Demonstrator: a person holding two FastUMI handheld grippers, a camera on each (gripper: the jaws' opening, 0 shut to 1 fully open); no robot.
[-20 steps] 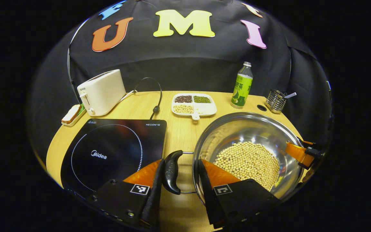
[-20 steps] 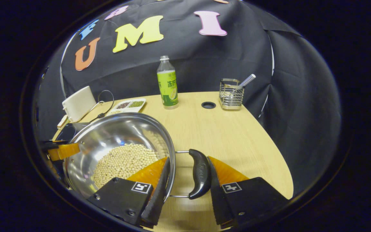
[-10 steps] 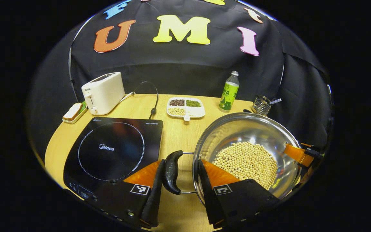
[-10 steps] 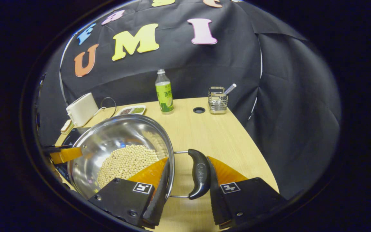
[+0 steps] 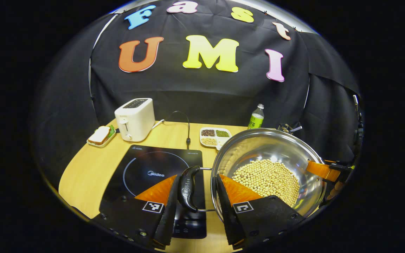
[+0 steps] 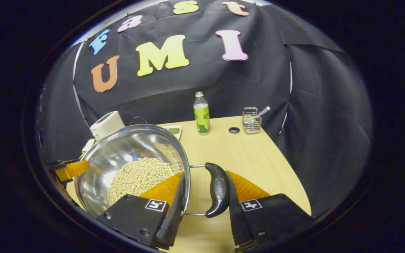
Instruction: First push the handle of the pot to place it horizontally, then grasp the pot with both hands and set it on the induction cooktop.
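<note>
A steel pot [image 5: 258,146] holding soybeans [image 5: 267,177] hangs above the wooden table, carried from both sides. My left gripper [image 5: 197,180] is shut across the pot's left black handle [image 5: 187,189] and rim, one finger outside the handle and one inside the wall. My right gripper [image 6: 205,178] is shut the same way on the right black handle [image 6: 218,189]. The black induction cooktop [image 5: 153,168] lies below and left of the pot, under my left gripper. The right gripper [image 5: 323,170] shows at the pot's far rim, and the left gripper [image 6: 70,168] likewise beyond the pot [image 6: 125,147].
A white toaster [image 5: 135,118] with its cable, and a small plate with a sandwich [image 5: 100,136], stand behind the cooktop. A divided dish of beans [image 5: 213,135], a green bottle [image 6: 201,117] and a wire caddy [image 6: 252,120] line the back of the table.
Both grippers have risen with the pot and carried it left: the table looks farther away and the cooktop now lies under my left gripper.
</note>
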